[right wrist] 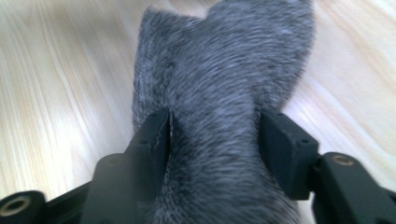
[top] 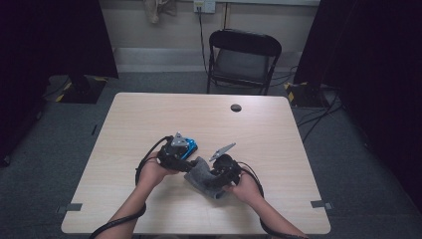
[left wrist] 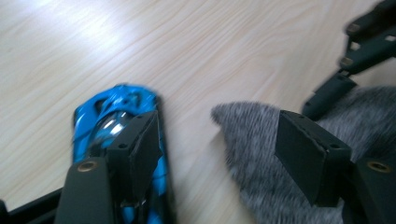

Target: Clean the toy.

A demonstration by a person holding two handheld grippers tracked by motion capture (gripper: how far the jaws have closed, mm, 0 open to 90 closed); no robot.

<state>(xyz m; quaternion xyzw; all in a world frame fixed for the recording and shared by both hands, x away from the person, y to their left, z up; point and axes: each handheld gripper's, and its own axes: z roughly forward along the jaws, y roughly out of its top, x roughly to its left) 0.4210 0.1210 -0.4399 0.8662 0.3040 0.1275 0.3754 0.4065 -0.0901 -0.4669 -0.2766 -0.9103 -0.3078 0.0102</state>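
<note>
High view: a grey cloth (top: 201, 174) lies on the table (top: 268, 134) near its middle, between the left gripper (top: 185, 160) and right gripper (top: 215, 180). Left fingers (left wrist: 140, 149) stand apart, holding nothing, a blue toy car (left wrist: 116, 107) beside them. Right fingers (right wrist: 285, 140) straddle the cloth, whether pressing it I cannot tell

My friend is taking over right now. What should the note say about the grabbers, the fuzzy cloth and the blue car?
Left gripper: jaws wide apart, nothing between the pads; one jaw sits over the shiny blue toy car, the other over the fuzzy grey cloth.
Right gripper: jaws either side of a bunched ridge of the cloth; whether the pads press it is unclear.
Things: car and cloth lie side by side on the light wooden table, near its middle.
Done: nothing I can confirm.
Left: probably keep handling the cloth; the car looks uncovered.
</note>
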